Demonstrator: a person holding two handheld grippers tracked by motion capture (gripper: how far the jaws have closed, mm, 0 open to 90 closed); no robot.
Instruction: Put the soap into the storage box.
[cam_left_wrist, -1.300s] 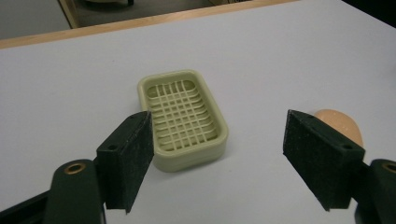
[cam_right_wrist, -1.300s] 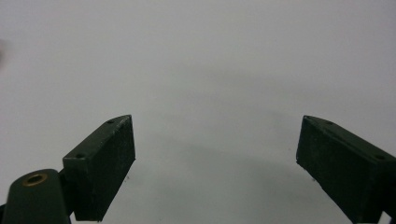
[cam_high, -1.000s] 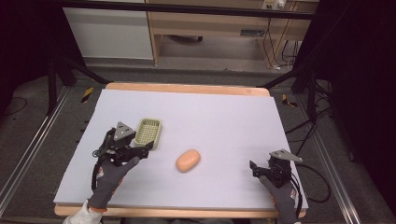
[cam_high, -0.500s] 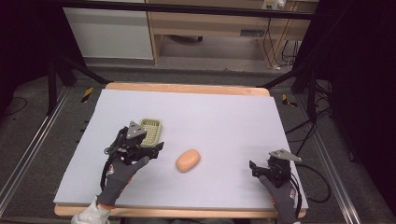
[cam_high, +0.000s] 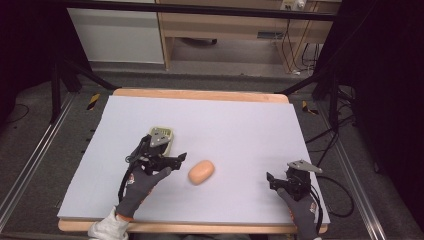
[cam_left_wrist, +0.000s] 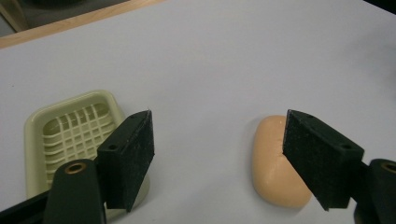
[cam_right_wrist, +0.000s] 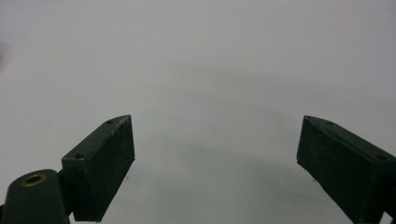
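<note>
A peach bar of soap (cam_high: 201, 171) lies on the pale table cover, near the front middle. Just left of it my left gripper (cam_high: 174, 160) stands open, jaws pointing toward the soap. In the left gripper view the soap (cam_left_wrist: 275, 163) sits partly behind the right jaw of my left gripper (cam_left_wrist: 219, 144), not between the jaws. A pale yellow-green soap dish (cam_high: 165, 135) with a grid floor lies behind that gripper, partly hidden by it; the dish (cam_left_wrist: 70, 128) is empty. My right gripper (cam_high: 281, 181) rests open at the front right; my right gripper (cam_right_wrist: 215, 149) has bare cover between its jaws.
The table cover (cam_high: 225, 120) is bordered by a wooden edge (cam_high: 200, 94) at the back. Black stand legs (cam_high: 65, 75) and cables (cam_high: 330, 135) lie on the floor beside the table. A cabinet (cam_high: 225, 30) stands beyond it.
My left gripper has moved right, from beside the soap dish toward the soap, and now covers more of the dish. The right gripper has stayed put.
</note>
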